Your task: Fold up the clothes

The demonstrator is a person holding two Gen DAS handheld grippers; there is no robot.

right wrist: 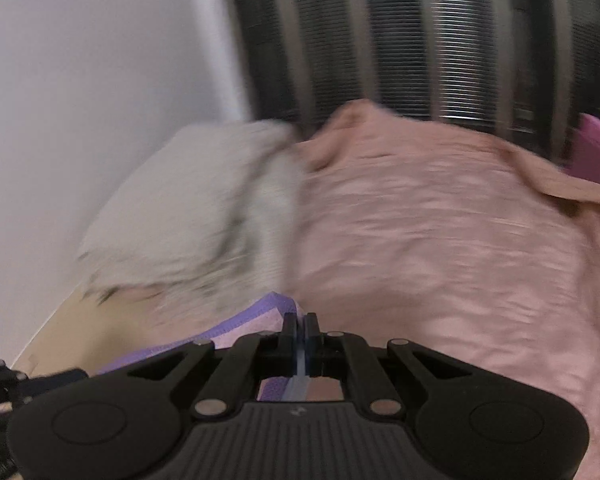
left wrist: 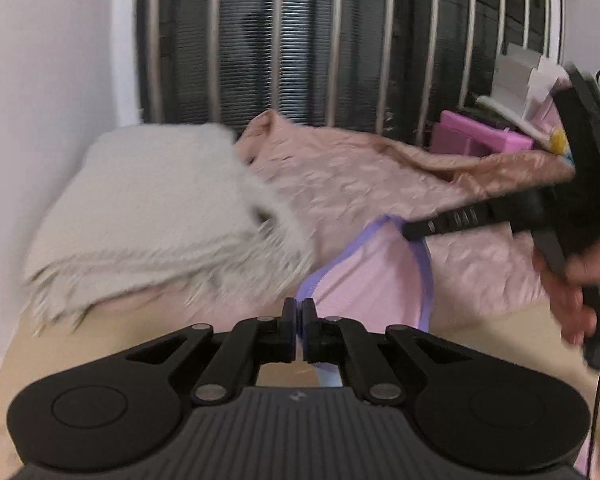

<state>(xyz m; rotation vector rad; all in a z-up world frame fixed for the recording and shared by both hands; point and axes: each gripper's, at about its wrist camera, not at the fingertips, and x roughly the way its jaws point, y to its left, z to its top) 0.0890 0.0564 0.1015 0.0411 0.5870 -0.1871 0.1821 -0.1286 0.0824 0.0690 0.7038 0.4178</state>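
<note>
I am pinching the purple-edged pink top (left wrist: 364,276) with my left gripper (left wrist: 299,322) and my right gripper (right wrist: 300,334), both squeezed tight on its trim. At ten o'clock a gray cloth (left wrist: 148,216) is lying folded already. The pink top is not folded yet.

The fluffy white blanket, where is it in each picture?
Left wrist view: the white blanket lies folded on the left, beside the wall, its fringe hanging toward the camera.
Right wrist view: the white blanket sits left of centre, blurred.
Shared landmark: the crinkled pink cloth touches the blanket's right side in both.
</note>
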